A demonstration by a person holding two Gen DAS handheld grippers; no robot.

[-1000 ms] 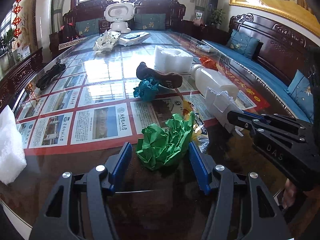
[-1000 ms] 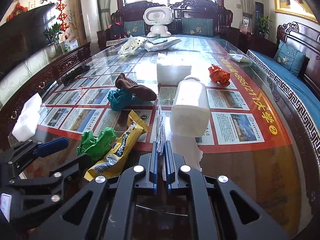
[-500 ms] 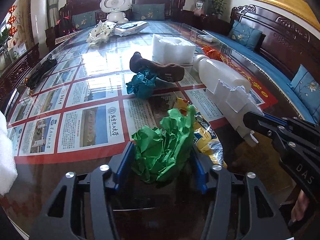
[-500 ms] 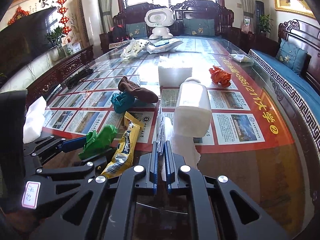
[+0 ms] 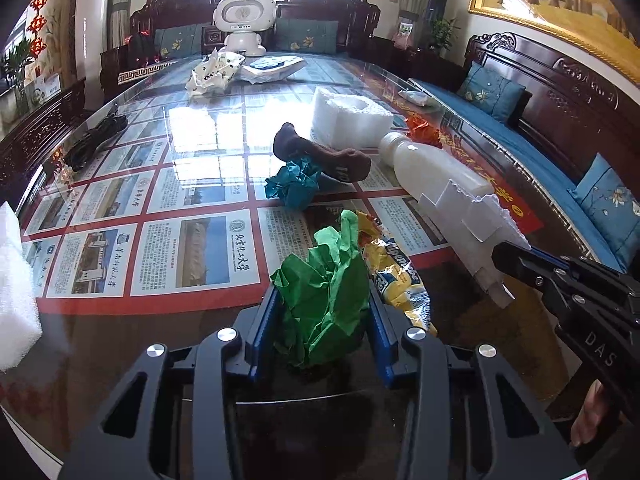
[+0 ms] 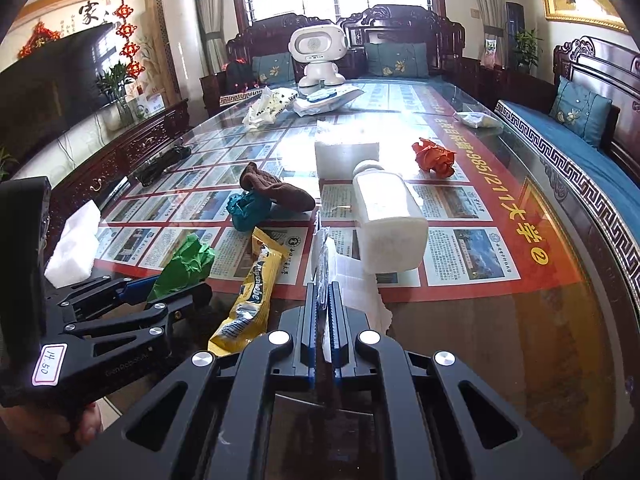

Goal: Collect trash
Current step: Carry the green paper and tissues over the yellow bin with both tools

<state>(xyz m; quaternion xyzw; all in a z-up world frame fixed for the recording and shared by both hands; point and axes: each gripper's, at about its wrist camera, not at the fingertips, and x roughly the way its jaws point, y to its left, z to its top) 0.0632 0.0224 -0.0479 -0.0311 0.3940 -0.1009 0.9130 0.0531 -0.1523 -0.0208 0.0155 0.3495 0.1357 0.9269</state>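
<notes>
My left gripper [image 5: 323, 308] is shut on a crumpled green paper ball [image 5: 326, 296], which also shows in the right wrist view [image 6: 182, 266]. My right gripper [image 6: 322, 292] is shut on a torn white plastic piece [image 6: 320, 256], seen edge-on; in the left wrist view it [image 5: 468, 220] sticks out of the right gripper [image 5: 516, 254]. A yellow snack wrapper [image 6: 250, 300] lies between the two grippers. A white bottle [image 6: 386, 218] lies on its side ahead. A teal paper ball [image 6: 248, 210], a brown sock [image 6: 276, 190] and an orange paper ball [image 6: 434, 156] lie farther out.
The glass table top [image 6: 500, 340] covers printed sheets. White foam blocks sit at the left edge [image 5: 16, 284] and mid-table [image 6: 346, 158]. A black cable bundle [image 5: 94, 140], white bags [image 6: 268, 106] and a white toy robot [image 6: 318, 54] stand farther back. Wooden sofas surround the table.
My left gripper's jaws have closed in on the green paper ball and now squeeze it. My right gripper stays shut on the white plastic piece and has barely moved.
</notes>
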